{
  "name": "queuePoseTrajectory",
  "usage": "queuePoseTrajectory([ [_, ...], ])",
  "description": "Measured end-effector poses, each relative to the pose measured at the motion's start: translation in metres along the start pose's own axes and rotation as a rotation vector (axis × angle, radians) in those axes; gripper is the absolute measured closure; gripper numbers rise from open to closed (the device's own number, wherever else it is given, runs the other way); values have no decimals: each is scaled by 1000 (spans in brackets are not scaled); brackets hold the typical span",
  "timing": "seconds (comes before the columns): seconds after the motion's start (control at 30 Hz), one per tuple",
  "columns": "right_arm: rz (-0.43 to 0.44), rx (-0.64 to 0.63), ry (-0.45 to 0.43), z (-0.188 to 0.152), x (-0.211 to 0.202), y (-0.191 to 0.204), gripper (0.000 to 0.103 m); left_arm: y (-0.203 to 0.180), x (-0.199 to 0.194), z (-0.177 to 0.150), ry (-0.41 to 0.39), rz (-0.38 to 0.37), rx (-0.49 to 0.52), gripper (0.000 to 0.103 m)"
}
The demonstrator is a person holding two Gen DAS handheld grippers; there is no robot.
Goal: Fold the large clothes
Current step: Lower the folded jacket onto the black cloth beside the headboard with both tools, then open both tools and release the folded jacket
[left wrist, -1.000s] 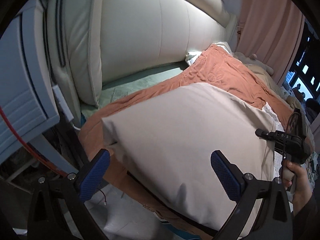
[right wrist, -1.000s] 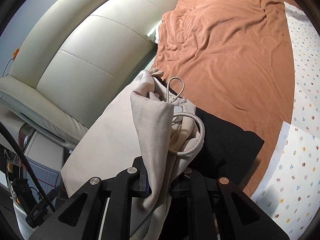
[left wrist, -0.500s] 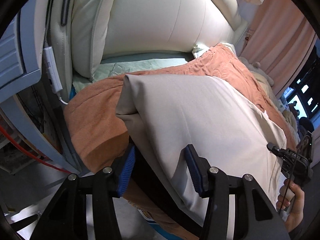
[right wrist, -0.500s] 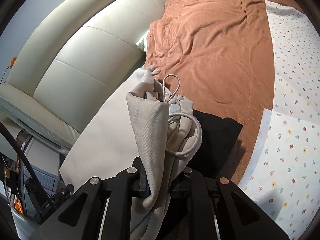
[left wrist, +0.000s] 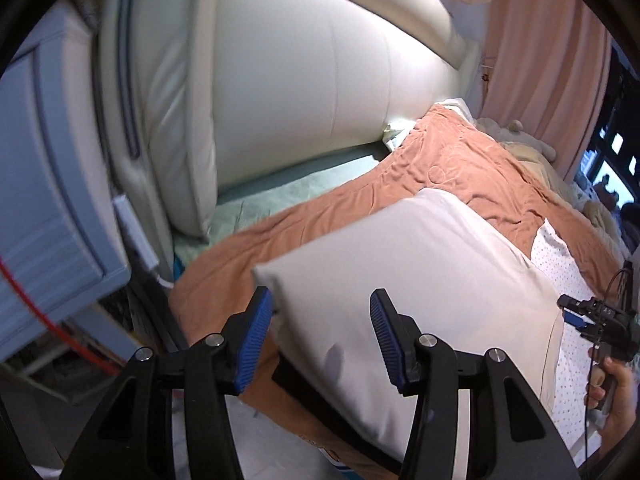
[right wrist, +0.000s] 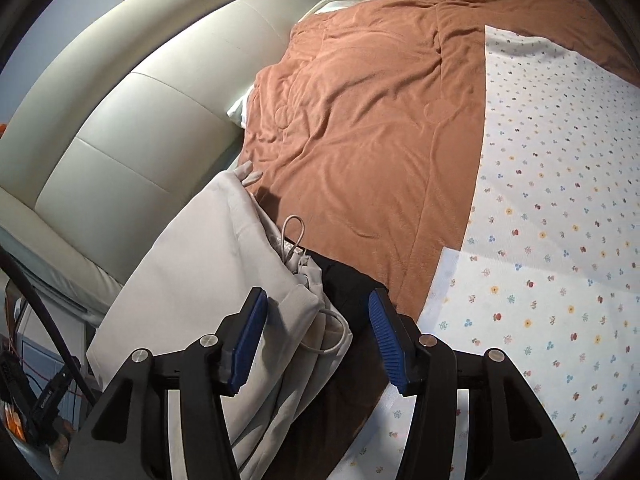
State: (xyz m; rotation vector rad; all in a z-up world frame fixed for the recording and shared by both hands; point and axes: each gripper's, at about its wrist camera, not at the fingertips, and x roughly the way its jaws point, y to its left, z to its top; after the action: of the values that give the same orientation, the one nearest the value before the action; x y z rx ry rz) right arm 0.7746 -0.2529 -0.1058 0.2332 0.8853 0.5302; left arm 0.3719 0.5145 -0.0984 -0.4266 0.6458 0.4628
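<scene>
As the beige garment [right wrist: 208, 280] lay folded along the bed's [right wrist: 360, 140] headboard-side edge, the right gripper [right wrist: 316, 336] had just opened, releasing its bunched drawstring end; the left gripper [left wrist: 320, 336] stood unclenched, straddling the garment's corner. Flattening that bunch first seemed wise.

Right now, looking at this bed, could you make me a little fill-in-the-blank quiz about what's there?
1. The folded beige fabric garment lies on a blanket coloured ____.
2. The gripper pads are coloured ____.
3. The white sheet is printed with small ____.
4. The right gripper has its jaws ____.

Missing: orange; blue; flowers; open
</scene>
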Motion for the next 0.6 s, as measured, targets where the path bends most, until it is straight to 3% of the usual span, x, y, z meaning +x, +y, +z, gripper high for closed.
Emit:
queuePoseTrajectory([
  [0.13,26,-34,23,1,0,8,52,-19,24,15,36,37,96,51],
  [0.27,47,-52,69,5,17,12,51,-22,48,19,76,72,125,51],
  [0.43,0,-23,132,-1,50,-4,51,-7,75,9,179,112,79,53],
  [0.6,-27,-27,150,-9,61,-13,51,-1,83,6,207,119,64,53],
])
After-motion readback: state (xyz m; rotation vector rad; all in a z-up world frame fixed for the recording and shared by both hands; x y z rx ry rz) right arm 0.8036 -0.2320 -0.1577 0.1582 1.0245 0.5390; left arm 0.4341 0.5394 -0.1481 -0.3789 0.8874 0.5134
